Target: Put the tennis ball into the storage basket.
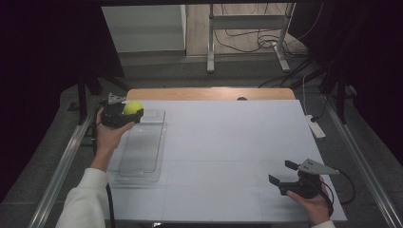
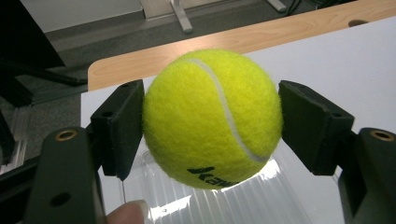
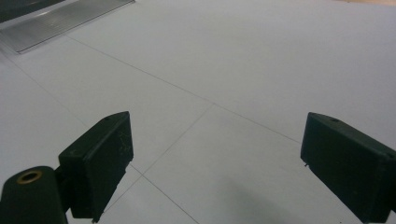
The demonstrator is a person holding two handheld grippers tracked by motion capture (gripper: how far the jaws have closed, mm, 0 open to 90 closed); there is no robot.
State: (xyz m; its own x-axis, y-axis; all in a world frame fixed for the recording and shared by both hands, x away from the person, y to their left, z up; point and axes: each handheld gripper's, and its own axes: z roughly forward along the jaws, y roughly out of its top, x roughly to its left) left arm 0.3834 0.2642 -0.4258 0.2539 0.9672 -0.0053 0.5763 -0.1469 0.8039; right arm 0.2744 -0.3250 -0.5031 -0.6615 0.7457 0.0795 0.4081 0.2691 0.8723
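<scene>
Tabletop (image 1: 228, 156): broad, flat, matte white sheet scored with thin grey grid lines, laid over a pale wood board whose rounded far edge shows beyond the white. Metal rails run along both long sides, over grey floor. Clear plastic tray (image 1: 142, 152): long rectangle with rounded corners, ribbed or ridged base that catches glare, lying flat on the tabletop's left part, long axis running away from the person. Left tool (image 1: 127, 115): black body with a grey three-cornered plate on top, held in the person's left hand (image 1: 108, 135), white sleeve behind; it hangs over the tray's far end. Its two blocky black pads (image 2: 122, 126) are pinching a tennis ball (image 2: 212, 119) from opposite sides, pads pressed against the felt. Right tool (image 1: 281, 175): same build, held low near the tabletop's near right corner, well apart from tray and ball; jaws spread wide with bare white surface between them. Ball: round, fuzzy yellow-green felt, fibres standing off the outline, one curved white seam sweeping from top to lower right. It is held in the air above the tray, not touching it as far as the left gripper view shows. Black printed lettering on the ball's underside, partly cut off; it starts "Ka", the rest unreadable.
</scene>
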